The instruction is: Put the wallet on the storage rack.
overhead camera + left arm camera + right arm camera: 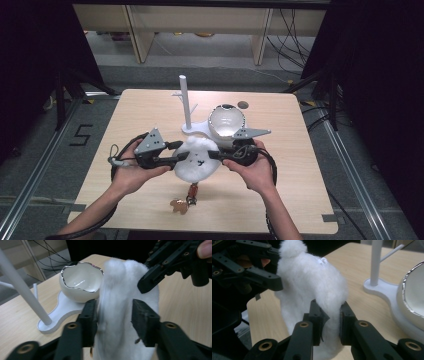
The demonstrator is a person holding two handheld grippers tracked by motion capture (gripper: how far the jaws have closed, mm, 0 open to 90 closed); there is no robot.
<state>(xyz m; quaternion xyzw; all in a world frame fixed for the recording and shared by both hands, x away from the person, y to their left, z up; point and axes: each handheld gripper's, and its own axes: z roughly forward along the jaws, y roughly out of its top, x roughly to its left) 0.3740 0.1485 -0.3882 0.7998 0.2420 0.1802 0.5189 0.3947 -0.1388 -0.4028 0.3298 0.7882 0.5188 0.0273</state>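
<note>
**A:** Where's the white plush toy (198, 159) on your screen?

**B:** I see it near the middle of the tabletop (150, 107), held between my two tools, just in front of the white stand (186, 105) and the egg-shaped bowl (226, 121). Its little face is turned up toward the high camera, and a small brown charm (180, 205) lies on the wood just below it.

**A:** How are the hands set?

**B:** Both forearms come in from the bottom edge and angle inward, so the tools point at each other across the toy. My left hand (131, 172) is wrapped around its tool's body from below. The right hand (255, 169) cups its tool from the near side, fingers curled over the top.

**A:** And the left hand-held gripper (181, 150)?

**B:** Its jaws are spread on either side of the toy's edge. In its own view the fluff sits between them; the left pad brushes the fur and the right pad stands a little off it, so I read no pinch there.

**A:** The right hand-held gripper (216, 157)?

**B:** Pressed together on a fold of the toy. Its own view shows the fluff squeezed narrow between the two pads.
</note>
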